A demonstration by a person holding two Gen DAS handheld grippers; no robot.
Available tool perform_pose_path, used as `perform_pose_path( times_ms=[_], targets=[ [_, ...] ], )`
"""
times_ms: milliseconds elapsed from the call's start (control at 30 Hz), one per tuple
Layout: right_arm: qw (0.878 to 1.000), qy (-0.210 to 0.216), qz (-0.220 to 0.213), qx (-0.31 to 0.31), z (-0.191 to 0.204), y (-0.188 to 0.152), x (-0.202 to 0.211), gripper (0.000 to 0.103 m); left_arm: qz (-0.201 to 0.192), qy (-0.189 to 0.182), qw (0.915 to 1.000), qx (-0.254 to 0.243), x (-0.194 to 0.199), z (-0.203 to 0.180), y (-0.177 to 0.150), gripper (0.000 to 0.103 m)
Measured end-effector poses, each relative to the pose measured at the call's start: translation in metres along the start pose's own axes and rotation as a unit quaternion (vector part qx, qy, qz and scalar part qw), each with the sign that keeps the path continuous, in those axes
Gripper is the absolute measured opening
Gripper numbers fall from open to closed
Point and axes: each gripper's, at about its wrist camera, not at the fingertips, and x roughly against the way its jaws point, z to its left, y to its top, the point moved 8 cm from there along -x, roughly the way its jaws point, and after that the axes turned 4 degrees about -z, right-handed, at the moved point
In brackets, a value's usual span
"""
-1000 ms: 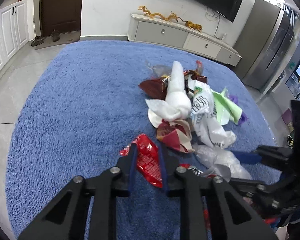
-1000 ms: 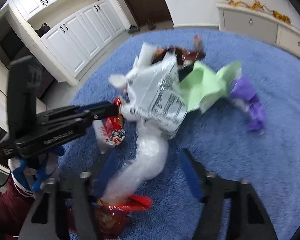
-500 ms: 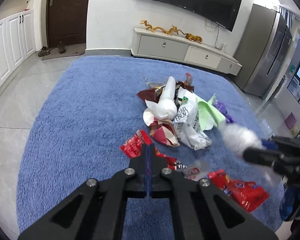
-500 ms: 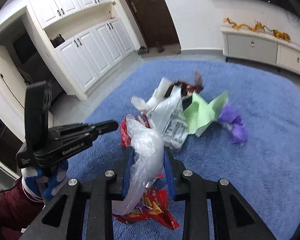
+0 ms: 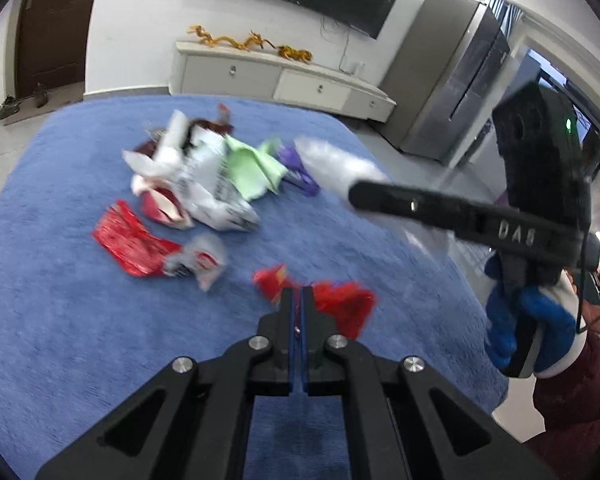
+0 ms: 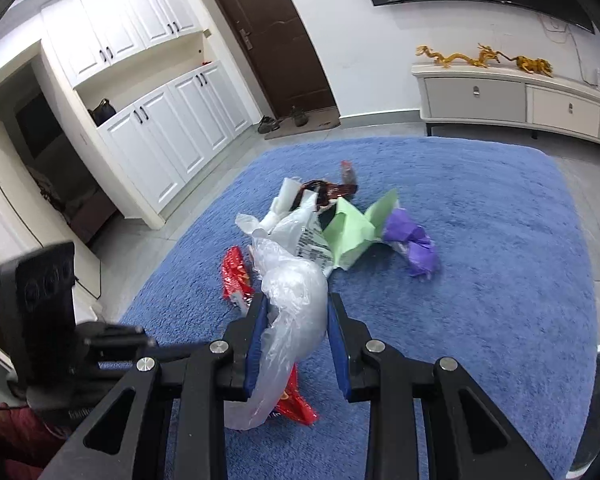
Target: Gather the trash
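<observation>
A pile of trash lies on the blue rug point(image 5: 60, 320): a white printed bag point(image 5: 208, 192), green paper point(image 5: 252, 168), a purple wrapper point(image 6: 414, 244) and red wrappers point(image 5: 130, 242). My left gripper point(image 5: 299, 300) is shut with nothing between its fingers, raised above a red wrapper point(image 5: 340, 304). My right gripper point(image 6: 296, 312) is shut on a clear plastic bag point(image 6: 292, 312) and holds it up off the rug. In the left wrist view that bag point(image 5: 332, 164) sticks out of the right gripper's tip.
A white TV cabinet point(image 6: 520, 96) with gold dragon figures stands by the far wall. White cupboards point(image 6: 160, 136) and a dark door point(image 6: 276, 40) are on the left. A grey fridge point(image 5: 456, 76) stands to the right of the rug.
My right gripper closed on the clear plastic bag and lifted it off the rug. My left gripper let go of the red wrapper, shut empty, rose and swung right.
</observation>
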Motion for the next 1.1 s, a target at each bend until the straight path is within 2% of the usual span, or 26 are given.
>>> perform_pose_path(
  times_ms=[200, 300, 400, 433, 467, 533, 600, 700, 967, 1100],
  targets=[
    [1.0, -0.011, -0.005, -0.013, -0.014, -0.008, 0.014, 0.028, 0.01, -0.001, 0.9999, 0.014, -0.009, -0.006, -0.012, 0.003],
    [1.0, -0.013, -0.007, -0.024, -0.02, -0.011, 0.016, 0.028, 0.007, 0.027, 0.9995, 0.012, -0.009, -0.002, -0.017, 0.003],
    [0.999, -0.012, -0.007, -0.034, -0.025, -0.015, 0.017, 0.028, 0.021, 0.086, 0.996, -0.001, -0.02, 0.012, -0.028, 0.003],
    [0.999, -0.012, -0.008, -0.036, -0.025, -0.016, 0.017, 0.028, 0.026, 0.09, 0.9956, -0.003, -0.022, 0.015, -0.033, 0.003],
    [0.999, -0.012, -0.008, -0.037, -0.026, -0.017, 0.018, 0.028, 0.036, 0.087, 0.9956, 0.004, -0.026, 0.019, -0.04, 0.003],
    [0.999, -0.013, -0.008, -0.039, -0.028, -0.018, 0.019, 0.028, 0.025, 0.068, 0.9972, 0.019, -0.024, 0.022, -0.043, 0.003],
    [0.999, -0.014, -0.008, -0.042, -0.03, -0.019, 0.019, 0.028, 0.031, 0.057, 0.9975, 0.025, -0.023, 0.023, -0.045, 0.003],
    [0.999, -0.015, -0.01, -0.046, -0.033, -0.02, 0.02, 0.028, 0.04, 0.059, 0.9973, 0.021, -0.018, 0.024, -0.046, 0.003],
    [0.998, -0.022, -0.02, -0.058, -0.043, -0.021, 0.029, 0.028, -0.014, 0.032, 0.9989, 0.033, 0.02, -0.001, -0.02, 0.003],
    [0.997, -0.025, -0.027, -0.066, -0.048, -0.021, 0.035, 0.028, -0.024, 0.02, 0.9988, 0.038, 0.024, -0.014, -0.004, 0.004]
  ],
)
